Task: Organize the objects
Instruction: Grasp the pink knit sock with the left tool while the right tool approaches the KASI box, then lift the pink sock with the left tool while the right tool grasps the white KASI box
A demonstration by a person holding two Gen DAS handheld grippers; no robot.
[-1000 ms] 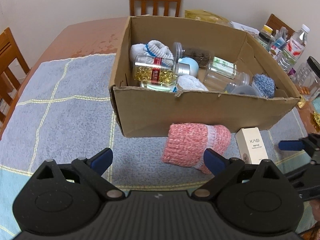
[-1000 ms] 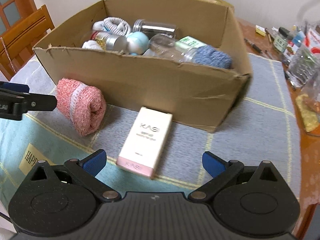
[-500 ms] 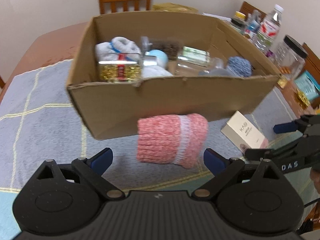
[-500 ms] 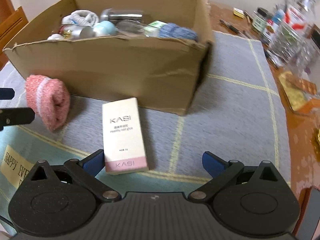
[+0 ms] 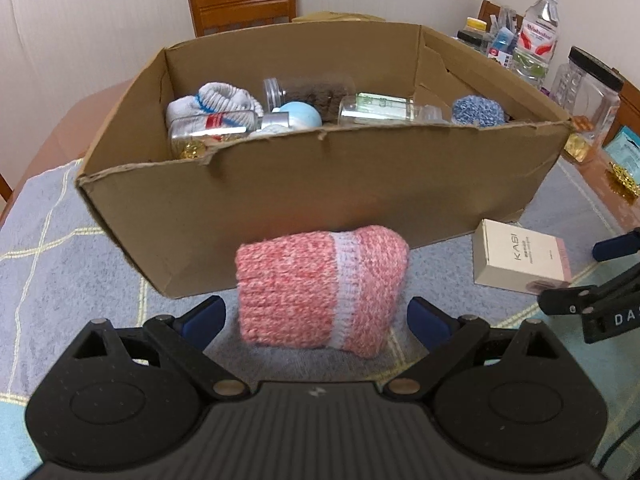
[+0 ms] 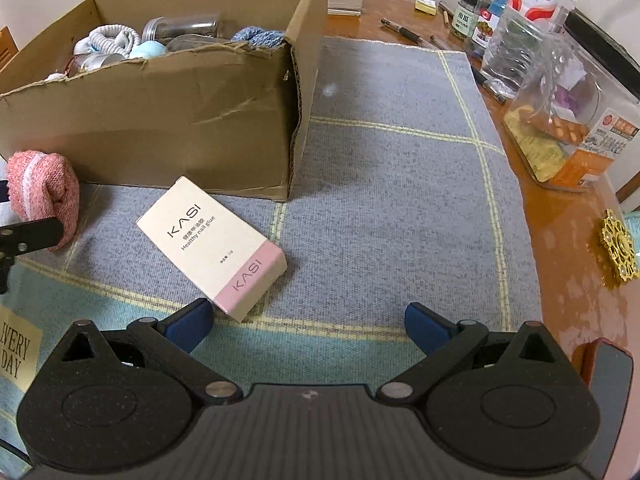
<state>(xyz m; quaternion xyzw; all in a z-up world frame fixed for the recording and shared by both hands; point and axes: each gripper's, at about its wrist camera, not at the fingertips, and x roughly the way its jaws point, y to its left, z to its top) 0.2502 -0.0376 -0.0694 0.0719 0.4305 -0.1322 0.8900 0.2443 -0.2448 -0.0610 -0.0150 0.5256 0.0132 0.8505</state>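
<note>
**Both tools spread wide over the sock and the glue box**

My left tool [image 5: 316, 316] stands with its blue pads well apart, nothing clamped. The rolled pink knitted sock with a pale band [image 5: 320, 288] lies on the cloth right in front of it, lined up with the gap between the pads but touched by neither. Just behind the sock rises the front wall of the open brown cardboard box [image 5: 320, 184], sock and wall close together.

My right tool [image 6: 308, 324] is also spread apart and holds nothing. The cream and pink "KASI" nail glue carton [image 6: 212, 246] lies flat and slantwise on the grey chequered cloth [image 6: 400, 200], its pink end just beyond my left pad, near the box's front corner.

Inside the box I see a white sock with a blue stripe [image 5: 224, 98], a clear bottle with a red label [image 5: 212, 126], a pale blue ball [image 5: 300, 114], clear plastic jars and a blue knitted bundle [image 5: 478, 110]. Beyond the cloth, on the brown tabletop [image 6: 560, 220], stand a water bottle [image 5: 538, 30], small jars and a gold ornament [image 6: 620, 248].
</note>
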